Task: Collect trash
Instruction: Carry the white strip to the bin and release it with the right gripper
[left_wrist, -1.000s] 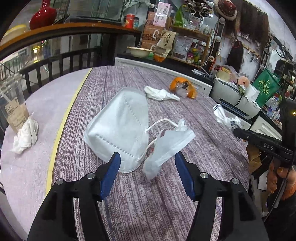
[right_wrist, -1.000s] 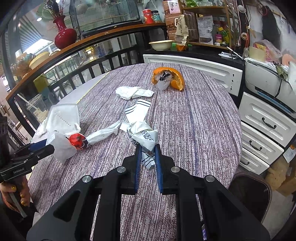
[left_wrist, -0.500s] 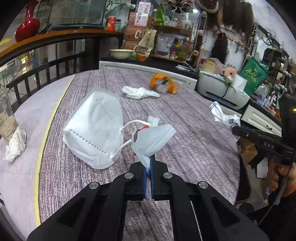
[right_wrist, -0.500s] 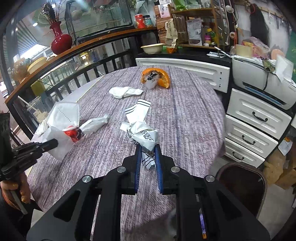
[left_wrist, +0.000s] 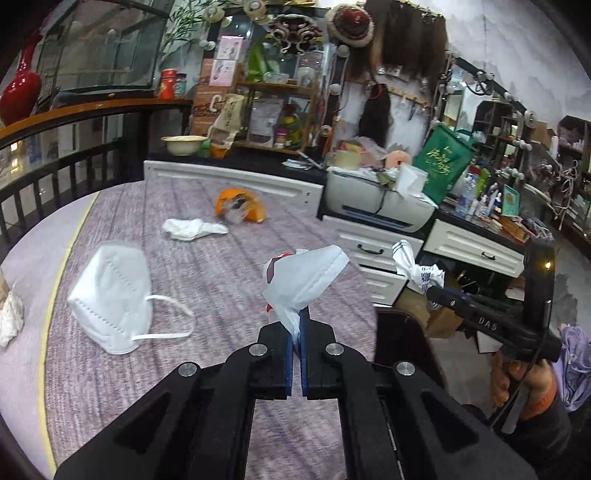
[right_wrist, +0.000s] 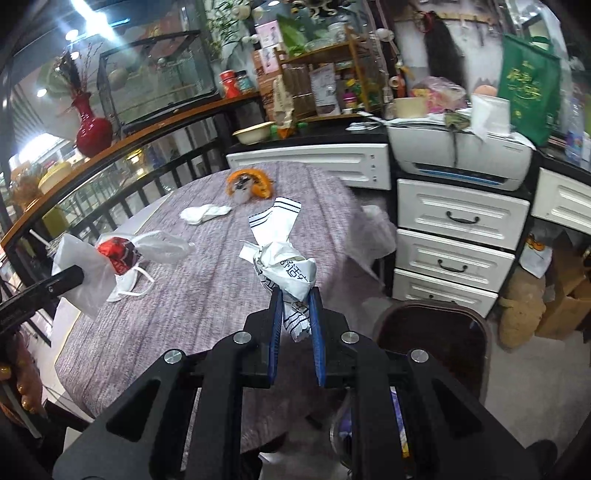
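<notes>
My left gripper (left_wrist: 295, 325) is shut on a white plastic bag with a red wrapper inside (left_wrist: 301, 277), lifted off the round purple-striped table (left_wrist: 207, 266). The same bag (right_wrist: 110, 254) hangs from that gripper at the left of the right wrist view. My right gripper (right_wrist: 295, 306) is shut on a crumpled white printed wrapper (right_wrist: 284, 266), held above the table's right edge near a dark brown bin (right_wrist: 436, 332). A white face mask (left_wrist: 114, 299), a crumpled tissue (left_wrist: 192, 229) and an orange peel with clear plastic (left_wrist: 240, 206) lie on the table.
White drawers (right_wrist: 458, 240) and a printer (right_wrist: 458, 155) stand to the right of the table. A dark railing (right_wrist: 110, 199) with a red vase (right_wrist: 92, 133) curves behind it. Another tissue (left_wrist: 9, 317) lies at the table's left edge. A person's hand (left_wrist: 517, 380) grips the right tool's handle.
My left gripper closed on the white bag beside the mask and lifted it rightward. My right gripper carried its wrapper rightward, past the table edge toward the bin.
</notes>
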